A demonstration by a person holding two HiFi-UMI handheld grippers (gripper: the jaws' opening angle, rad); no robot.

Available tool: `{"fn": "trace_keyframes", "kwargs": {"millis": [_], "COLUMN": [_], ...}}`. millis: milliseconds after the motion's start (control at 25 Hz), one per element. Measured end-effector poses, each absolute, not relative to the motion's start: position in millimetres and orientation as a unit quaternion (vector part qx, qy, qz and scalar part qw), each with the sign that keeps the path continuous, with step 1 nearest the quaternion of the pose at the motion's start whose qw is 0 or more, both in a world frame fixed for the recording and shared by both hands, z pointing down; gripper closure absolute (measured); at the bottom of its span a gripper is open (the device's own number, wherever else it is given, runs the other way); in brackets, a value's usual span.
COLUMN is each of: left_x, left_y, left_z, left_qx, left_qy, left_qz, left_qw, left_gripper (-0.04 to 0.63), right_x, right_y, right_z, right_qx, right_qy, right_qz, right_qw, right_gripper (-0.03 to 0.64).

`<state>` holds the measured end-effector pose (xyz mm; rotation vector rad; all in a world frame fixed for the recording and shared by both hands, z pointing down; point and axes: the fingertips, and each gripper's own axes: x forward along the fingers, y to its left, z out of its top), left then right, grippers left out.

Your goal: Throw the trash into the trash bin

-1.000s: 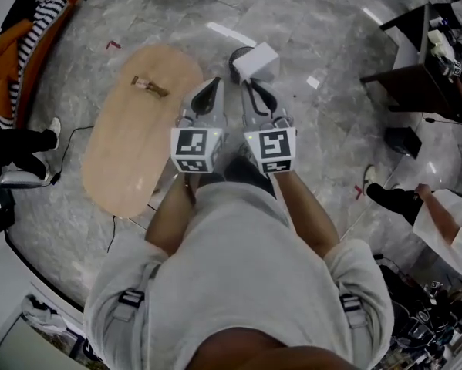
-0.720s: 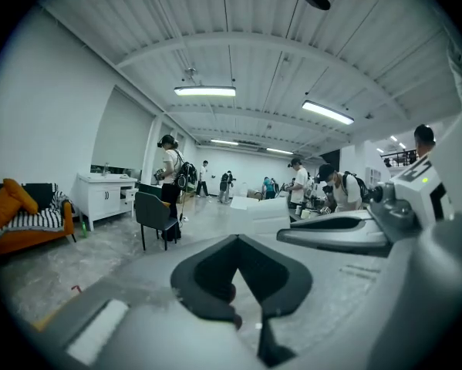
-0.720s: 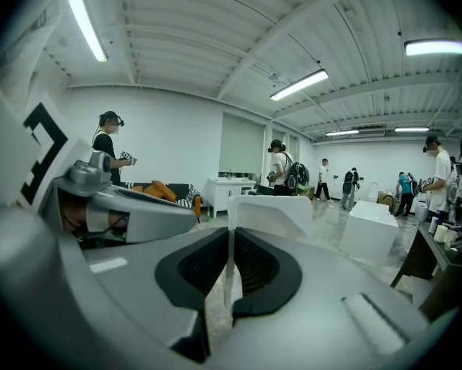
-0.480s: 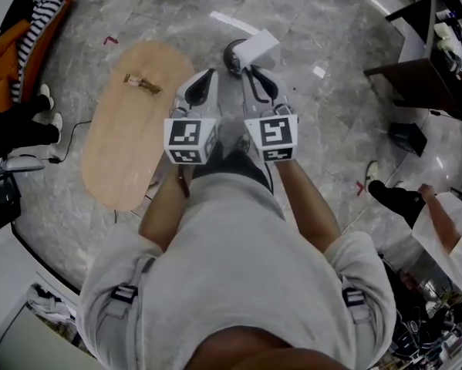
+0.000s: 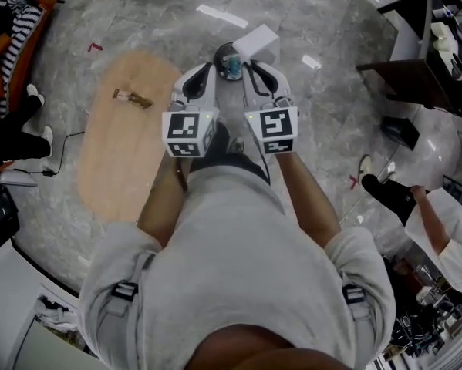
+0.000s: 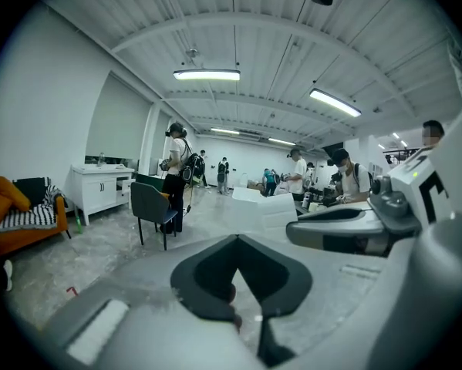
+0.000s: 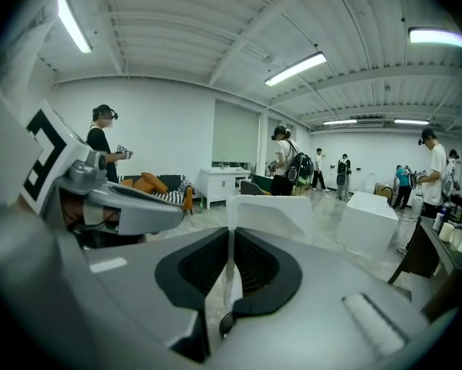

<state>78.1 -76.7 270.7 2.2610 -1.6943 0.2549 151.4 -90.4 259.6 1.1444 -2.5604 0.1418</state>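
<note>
In the head view both grippers point forward side by side over the grey floor. My right gripper (image 5: 250,64) is shut on a thin flap of a white paper box (image 5: 255,42), which sticks out past its tips. In the right gripper view the box (image 7: 269,214) stands upright above the shut jaws of the right gripper (image 7: 231,233). My left gripper (image 5: 207,68) is shut, and its own view shows nothing held in the left gripper (image 6: 234,239). A dark round trash bin (image 5: 229,62) with something bluish inside sits on the floor just beyond both tips, partly under the box.
An oval wooden table (image 5: 123,160) lies to the left with a small brown item (image 5: 132,97) on it. A sofa with orange cushions (image 5: 15,21) is at the far left, a dark desk (image 5: 404,75) at the right. People stand around, one in white (image 5: 446,230).
Both grippers have moved forward together with the white box. The trash bin, mostly hidden behind the box before, now shows between the tips. The wooden table has slid left in view.
</note>
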Motion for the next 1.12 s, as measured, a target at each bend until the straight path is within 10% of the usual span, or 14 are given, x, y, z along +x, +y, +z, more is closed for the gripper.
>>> {"fn": "trace_keyframes", "kwargs": {"millis": [1120], "left_x": [34.3], "left_y": [-206.6], "left_z": [441.2], "left_qx": [0.694], "left_qy": [-0.66], "left_qz": [0.088], "left_qw": [0.274], "left_gripper": [0.578], "right_x": [119.8], "right_y": [-218.5], "right_z": [440.3], "right_qx": [0.273], "right_qy": [-0.904], "right_qz": [0.132], "right_qw": [0.302], "right_gripper": [0.586]}}
